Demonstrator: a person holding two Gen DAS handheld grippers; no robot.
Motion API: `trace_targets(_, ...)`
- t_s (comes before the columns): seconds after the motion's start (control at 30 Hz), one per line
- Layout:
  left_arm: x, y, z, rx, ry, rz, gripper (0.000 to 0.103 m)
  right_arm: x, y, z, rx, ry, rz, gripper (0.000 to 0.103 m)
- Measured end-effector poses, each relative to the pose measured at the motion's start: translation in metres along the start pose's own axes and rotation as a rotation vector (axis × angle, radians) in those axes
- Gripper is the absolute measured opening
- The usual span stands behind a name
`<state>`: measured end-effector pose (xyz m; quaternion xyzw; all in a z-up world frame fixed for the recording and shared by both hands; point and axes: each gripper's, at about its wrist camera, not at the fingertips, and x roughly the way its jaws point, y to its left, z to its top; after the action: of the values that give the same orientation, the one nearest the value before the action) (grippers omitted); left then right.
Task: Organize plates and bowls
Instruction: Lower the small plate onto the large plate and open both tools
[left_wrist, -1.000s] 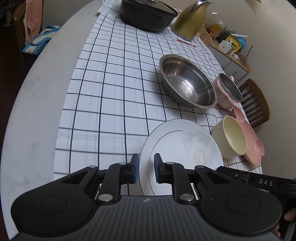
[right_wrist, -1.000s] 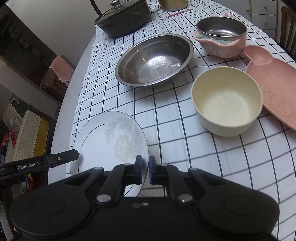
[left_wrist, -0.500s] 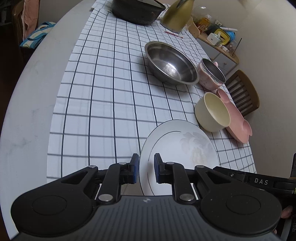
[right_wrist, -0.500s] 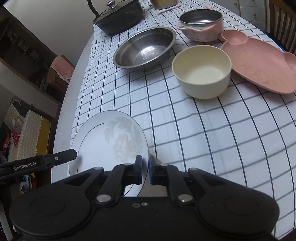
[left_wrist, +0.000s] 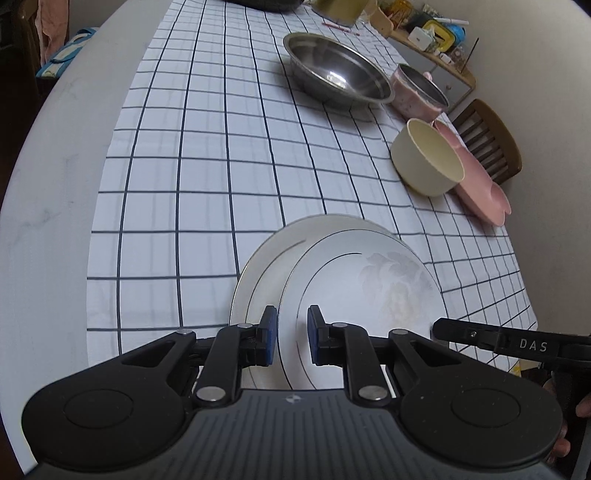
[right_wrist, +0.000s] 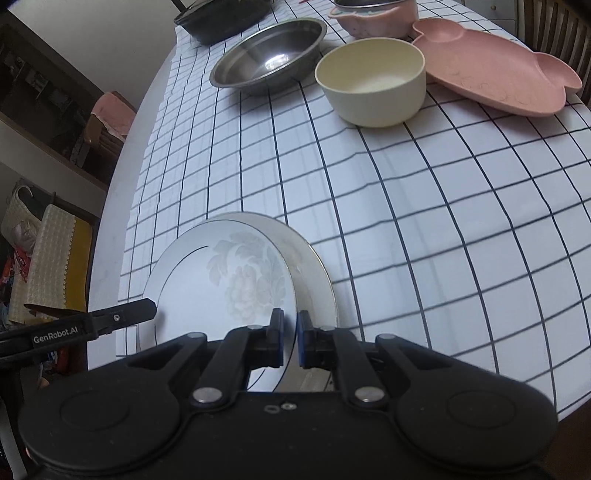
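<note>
The left gripper (left_wrist: 289, 339) is gripping the near left rim of a white plate (left_wrist: 369, 295) with a faint flower pattern; its fingers (left_wrist: 267, 332) are sitting one on each side of the rim, narrowly apart. The right gripper (right_wrist: 290, 339) is pinching the same plate (right_wrist: 221, 284) at its near right edge, its fingers (right_wrist: 276, 332) being pressed almost together on the rim. The held plate is riding just above a second white plate (left_wrist: 266, 266) that is lying flat on the surface (left_wrist: 48, 184), directly ahead of both pairs of fingers and offset a little, so that the lower rim (right_wrist: 317, 266) is showing beyond the upper one. Whether the two plates are touching cannot be told.

A checked cloth (left_wrist: 207, 166) is covering the surface beyond the fingers. Farther ahead and to the right of the left fingers, a cream bowl (left_wrist: 426, 162) is standing upright, just beside a pink plate (left_wrist: 480, 192) with shaped compartments. Beyond the bowl, a steel bowl (left_wrist: 338, 72) is resting on the cloth, next to a pink bowl with a steel liner (left_wrist: 417, 92). At the far end, a dark pot (right_wrist: 221, 18) is sitting behind the steel bowl (right_wrist: 269, 55). A wooden chair (left_wrist: 487, 140) is standing beyond the right edge of the surface.
</note>
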<state>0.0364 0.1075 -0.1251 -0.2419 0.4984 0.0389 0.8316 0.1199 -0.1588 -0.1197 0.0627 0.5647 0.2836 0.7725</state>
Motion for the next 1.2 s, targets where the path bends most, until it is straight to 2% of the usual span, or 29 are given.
trace_targets(0.73, 0.020, 0.004, -0.001, 0.036, 0.030, 0.029, 0.016, 0.016, -0.007, -0.008, 0.029, 0.031, -0.010, 0.007)
trace_targets(1.2, 0.023, 0.001, 0.004, 0.093, 0.064, 0.032, 0.016, 0.016, -0.009, -0.006, 0.043, 0.015, -0.003, 0.008)
